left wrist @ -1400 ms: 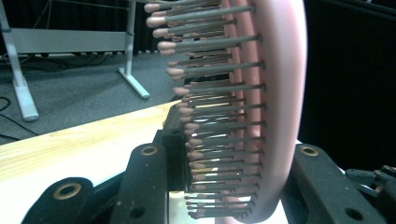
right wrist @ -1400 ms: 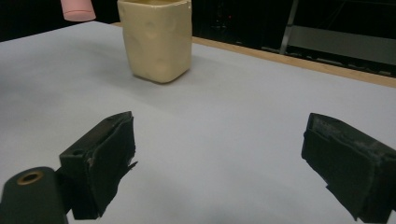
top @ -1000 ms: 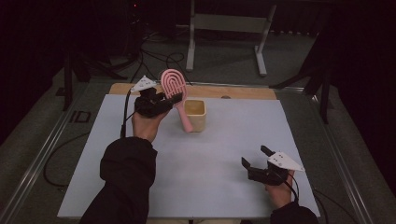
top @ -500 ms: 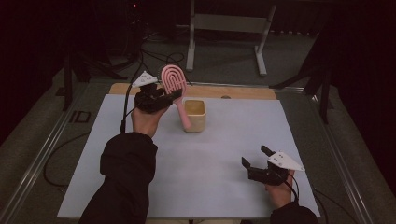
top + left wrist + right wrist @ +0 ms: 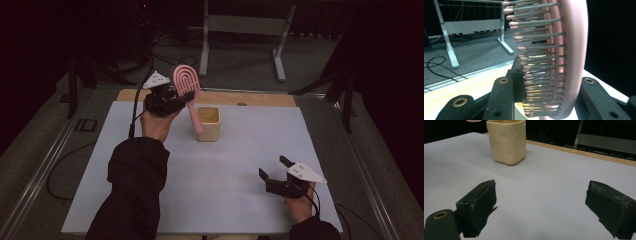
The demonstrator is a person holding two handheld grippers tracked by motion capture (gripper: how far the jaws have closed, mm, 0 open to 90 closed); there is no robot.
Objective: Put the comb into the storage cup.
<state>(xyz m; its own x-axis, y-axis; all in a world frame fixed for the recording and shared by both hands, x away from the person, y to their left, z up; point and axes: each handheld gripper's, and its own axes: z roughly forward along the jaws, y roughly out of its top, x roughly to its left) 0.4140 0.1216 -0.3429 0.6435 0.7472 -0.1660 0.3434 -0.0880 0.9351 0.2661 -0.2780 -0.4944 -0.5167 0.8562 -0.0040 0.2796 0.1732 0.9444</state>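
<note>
My left gripper point(image 5: 181, 96) is shut on the head of a pink hairbrush point(image 5: 186, 81), held up in the air over the far left part of the table. The brush's handle slants down toward the left side of a cream cup point(image 5: 209, 124). In the left gripper view the bristles and pink back point(image 5: 572, 50) sit between the two jaws of the left gripper point(image 5: 547, 90). My right gripper point(image 5: 274, 168) rests low near the front right edge, open and holding nothing. From the right gripper point(image 5: 541, 205) the cup point(image 5: 507, 141) stands farther off.
A white mat point(image 5: 240, 170) covers the table, with a wooden strip point(image 5: 260, 99) along the far edge. A grey metal stand point(image 5: 245, 25) is on the floor behind the table. Cables trail off to the left.
The left hand has lifted the hairbrush slightly. The right gripper has not moved.
</note>
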